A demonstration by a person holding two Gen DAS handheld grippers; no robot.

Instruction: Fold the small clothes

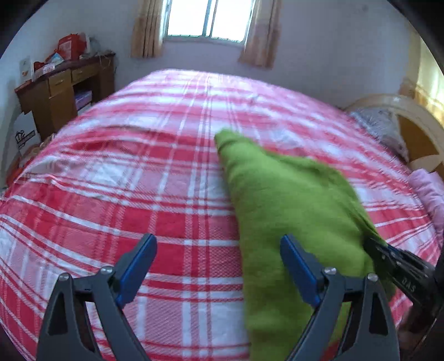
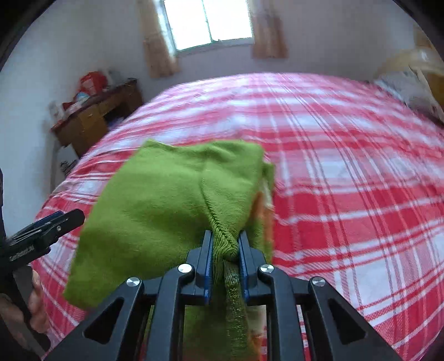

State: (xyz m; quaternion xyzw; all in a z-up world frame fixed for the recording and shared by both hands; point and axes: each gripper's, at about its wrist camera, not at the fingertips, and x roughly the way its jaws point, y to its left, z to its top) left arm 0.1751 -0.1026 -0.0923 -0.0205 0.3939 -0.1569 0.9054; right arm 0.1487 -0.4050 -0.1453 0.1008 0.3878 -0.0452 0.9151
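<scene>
Left gripper (image 1: 219,255): jaws spread wide over the plaid bedspread (image 1: 138,180), holding nothing. Green knitted garment (image 2: 166,200): draped on the bed, just right of that gripper. Right gripper (image 2: 224,244): jaws pinched on the garment's ribbed edge.

Bright curtained window (image 1: 206,19), white walls (image 1: 319,55), wooden desk (image 1: 66,91), plaid-covered bed (image 1: 138,172).

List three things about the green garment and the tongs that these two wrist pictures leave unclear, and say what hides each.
1. Green garment, right wrist view: its near end drops behind the right tongs and the bottom edge.
2. Same garment, both views: what kind of clothing it is; bunched and motion-blurred.
3. Right tongs, left wrist view: their tips are buried in the cloth.
</scene>
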